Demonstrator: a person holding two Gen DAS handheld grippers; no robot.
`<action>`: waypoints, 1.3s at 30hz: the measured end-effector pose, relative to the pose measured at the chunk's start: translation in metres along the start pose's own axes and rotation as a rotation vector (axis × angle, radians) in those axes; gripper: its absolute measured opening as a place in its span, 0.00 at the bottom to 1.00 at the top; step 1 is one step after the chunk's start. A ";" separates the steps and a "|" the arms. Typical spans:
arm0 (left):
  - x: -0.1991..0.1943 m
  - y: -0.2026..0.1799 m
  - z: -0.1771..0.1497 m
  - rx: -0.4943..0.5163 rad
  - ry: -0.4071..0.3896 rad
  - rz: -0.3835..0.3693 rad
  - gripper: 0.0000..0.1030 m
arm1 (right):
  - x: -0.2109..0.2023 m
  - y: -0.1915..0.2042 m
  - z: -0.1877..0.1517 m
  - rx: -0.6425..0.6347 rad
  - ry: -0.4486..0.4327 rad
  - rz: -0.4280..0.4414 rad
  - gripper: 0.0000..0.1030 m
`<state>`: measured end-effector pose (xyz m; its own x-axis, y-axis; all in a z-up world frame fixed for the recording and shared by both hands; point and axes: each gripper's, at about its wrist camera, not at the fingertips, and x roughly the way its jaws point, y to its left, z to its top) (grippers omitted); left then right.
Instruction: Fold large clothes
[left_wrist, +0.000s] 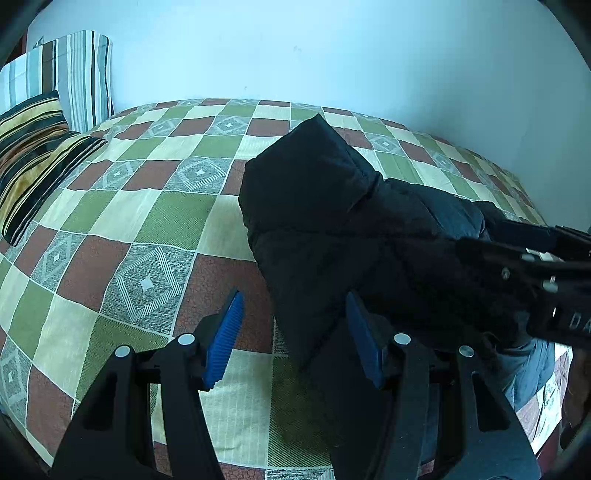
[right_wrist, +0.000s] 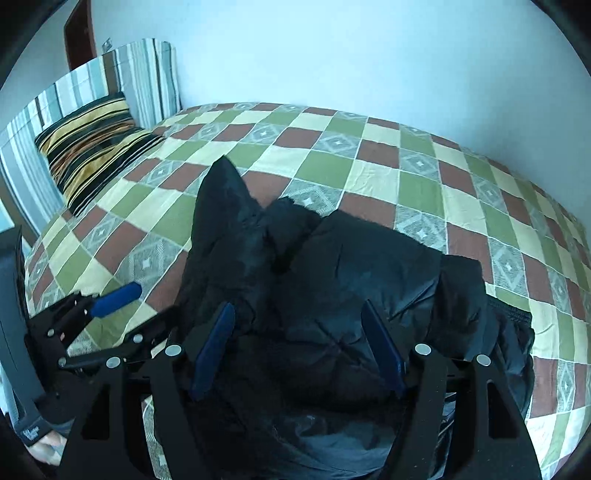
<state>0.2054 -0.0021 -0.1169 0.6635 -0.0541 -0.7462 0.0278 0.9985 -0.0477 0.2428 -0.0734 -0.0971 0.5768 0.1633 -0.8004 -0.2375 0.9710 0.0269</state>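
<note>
A black puffer jacket (right_wrist: 332, 295) lies bunched on a checked bedspread (left_wrist: 110, 229), its hood pointing toward the far wall and its length running back toward the person. The right gripper (right_wrist: 297, 350) hangs directly over the jacket's body, jaws apart and clear of the cloth — nearer than the left gripper (left_wrist: 293, 338), which is also released, with only the jacket's edge between its fingers. Only the right view shows the jacket's zipper side; striped pillows (left_wrist: 33, 155) lie well apart.
</note>
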 end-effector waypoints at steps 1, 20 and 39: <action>0.000 0.000 0.000 0.000 0.000 0.003 0.56 | -0.001 0.001 0.000 -0.002 -0.002 0.000 0.68; 0.002 0.005 -0.004 -0.020 0.011 0.006 0.56 | 0.013 0.016 -0.003 -0.081 0.066 0.028 0.34; -0.004 -0.073 0.017 0.066 -0.008 -0.184 0.56 | -0.091 -0.135 -0.070 0.202 -0.071 -0.177 0.06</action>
<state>0.2134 -0.0745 -0.0986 0.6483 -0.2358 -0.7239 0.1977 0.9704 -0.1390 0.1677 -0.2319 -0.0698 0.6501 -0.0067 -0.7598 0.0281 0.9995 0.0153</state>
